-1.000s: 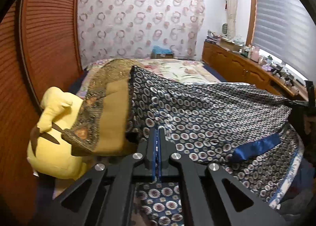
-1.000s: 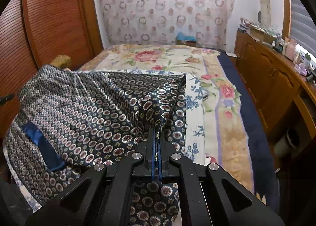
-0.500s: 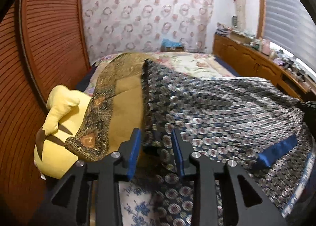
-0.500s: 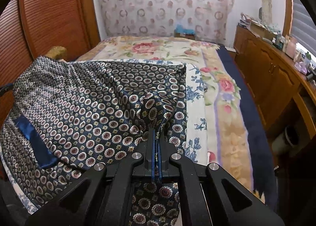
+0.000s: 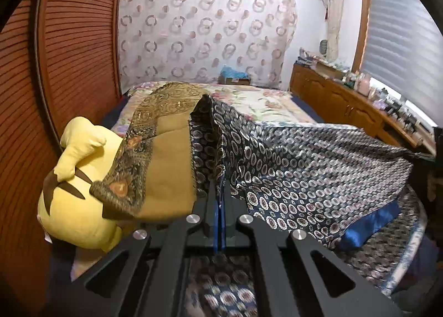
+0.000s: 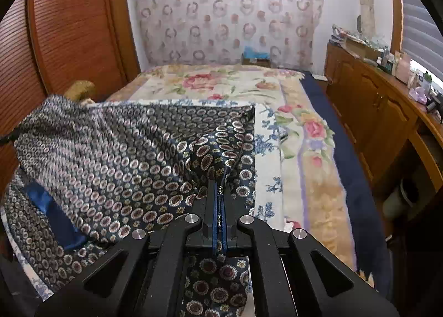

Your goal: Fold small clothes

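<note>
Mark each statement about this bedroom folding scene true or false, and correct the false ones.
1. Both grippers are shut on the patterned garment. True: left gripper, right gripper.
2. The yellow plush toy lies on the window side. False: it lies beside the wooden louvred door.
3. The garment is already folded flat. False: it is lifted between the grippers.
4. The bedspread is floral. True.
</note>
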{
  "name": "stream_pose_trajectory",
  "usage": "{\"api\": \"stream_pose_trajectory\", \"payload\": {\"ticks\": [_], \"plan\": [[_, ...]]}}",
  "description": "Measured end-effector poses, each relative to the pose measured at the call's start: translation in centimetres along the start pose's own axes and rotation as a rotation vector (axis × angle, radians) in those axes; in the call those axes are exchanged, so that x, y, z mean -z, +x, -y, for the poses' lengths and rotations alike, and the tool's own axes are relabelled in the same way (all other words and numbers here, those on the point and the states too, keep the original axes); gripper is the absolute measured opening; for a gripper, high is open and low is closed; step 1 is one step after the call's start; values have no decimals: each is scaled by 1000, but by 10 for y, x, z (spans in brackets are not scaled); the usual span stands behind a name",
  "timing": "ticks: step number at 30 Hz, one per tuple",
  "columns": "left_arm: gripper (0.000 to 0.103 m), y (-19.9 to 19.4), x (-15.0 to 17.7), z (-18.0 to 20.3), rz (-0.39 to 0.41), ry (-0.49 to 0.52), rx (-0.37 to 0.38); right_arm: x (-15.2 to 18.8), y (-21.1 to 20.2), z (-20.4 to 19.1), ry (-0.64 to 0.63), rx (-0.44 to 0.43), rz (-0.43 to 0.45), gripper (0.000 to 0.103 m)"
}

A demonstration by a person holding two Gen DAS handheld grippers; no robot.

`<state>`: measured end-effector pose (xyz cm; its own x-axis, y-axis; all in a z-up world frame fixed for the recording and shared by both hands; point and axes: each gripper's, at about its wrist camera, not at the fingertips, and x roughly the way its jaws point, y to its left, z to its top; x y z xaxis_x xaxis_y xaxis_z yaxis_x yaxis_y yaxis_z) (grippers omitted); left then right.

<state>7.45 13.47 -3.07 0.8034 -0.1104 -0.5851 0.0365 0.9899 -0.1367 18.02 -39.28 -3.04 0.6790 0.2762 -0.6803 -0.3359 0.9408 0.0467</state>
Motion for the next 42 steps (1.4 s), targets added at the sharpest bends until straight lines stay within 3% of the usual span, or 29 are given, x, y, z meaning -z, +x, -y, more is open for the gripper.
{"api": "stream_pose_trajectory", "payload": {"ticks": [13,27,32,34,37,42], "plan": [[0,-30,54,4,-67,-15,-8,27,-34,2,-3,18,-37,0],[0,-39,65,5,-97,-8,-4,29,-30,6,-20,48,-77,0],[12,-41,64,8,-93,13,-13,26,-37,-3,-26,72,-34,10],[26,-42,64,8,-87,14,-14,22,-39,-11,-40,71,-14,17],[29,-38,66,8,-98,13,-15,19,-35,-24,-63,64,3,34],[32,-25,75,5,-138,4,-28,19,-7,-53,-85,2,-21,37]]}}
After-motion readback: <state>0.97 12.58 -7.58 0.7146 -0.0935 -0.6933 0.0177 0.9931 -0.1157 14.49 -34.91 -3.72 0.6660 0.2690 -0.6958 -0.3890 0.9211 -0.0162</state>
